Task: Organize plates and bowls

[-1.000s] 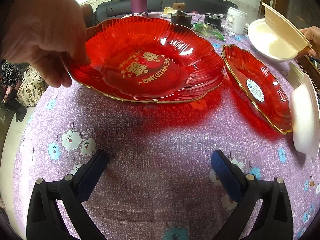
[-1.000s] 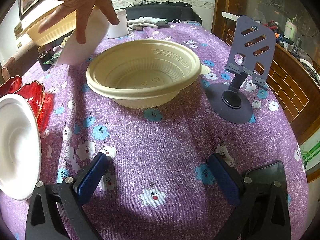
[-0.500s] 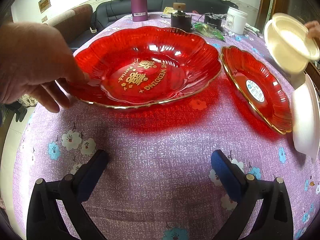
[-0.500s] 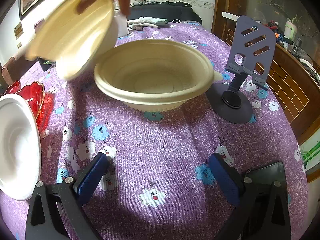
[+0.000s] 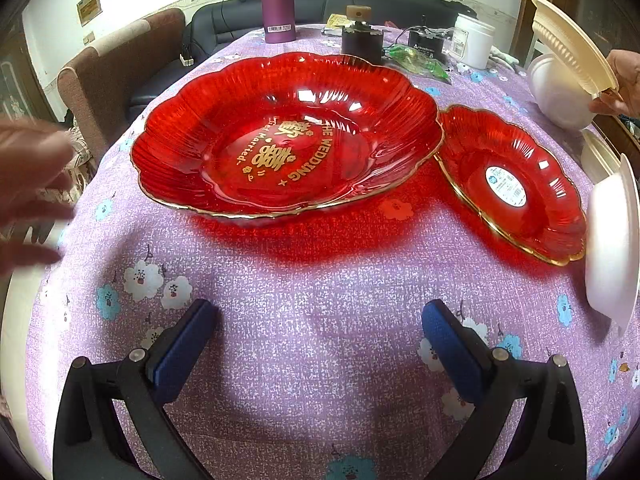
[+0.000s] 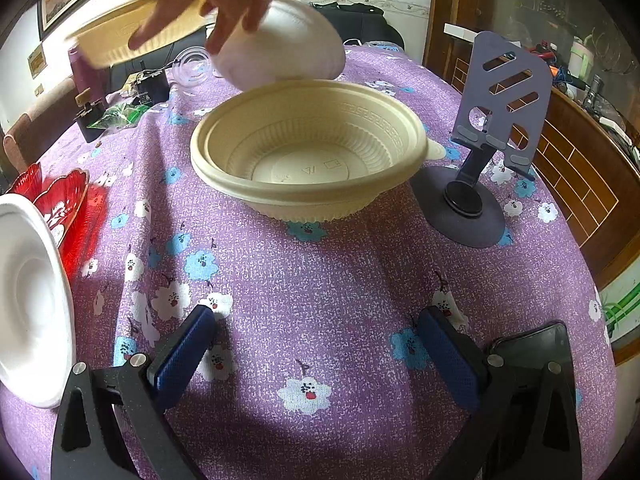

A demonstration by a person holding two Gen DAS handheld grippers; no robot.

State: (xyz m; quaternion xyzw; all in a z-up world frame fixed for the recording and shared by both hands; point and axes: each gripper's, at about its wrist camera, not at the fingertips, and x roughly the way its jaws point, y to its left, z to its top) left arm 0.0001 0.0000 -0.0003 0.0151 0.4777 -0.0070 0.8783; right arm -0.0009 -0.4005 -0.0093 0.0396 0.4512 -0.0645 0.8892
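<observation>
Your bare hand (image 5: 28,184) has let go of the large red plate (image 5: 286,136), which now lies flat on the desk (image 5: 320,312) with the small red plate (image 5: 512,184) touching its right rim. Over on the right-wrist view, your other hand (image 6: 192,4) has lifted a white bowl (image 6: 284,46) and a cream bowl (image 6: 132,36) above the cream bowl on the desk (image 6: 308,152) (likely to nest them). So the plates look laid out, and the bowls are mid-sort. Both the left hand-held gripper (image 5: 320,340) and the right hand-held gripper (image 6: 316,340) sit spread apart and empty. A white dish (image 6: 28,296) lies left; the phone stand (image 6: 488,120) crowds the bowl's right side.
</observation>
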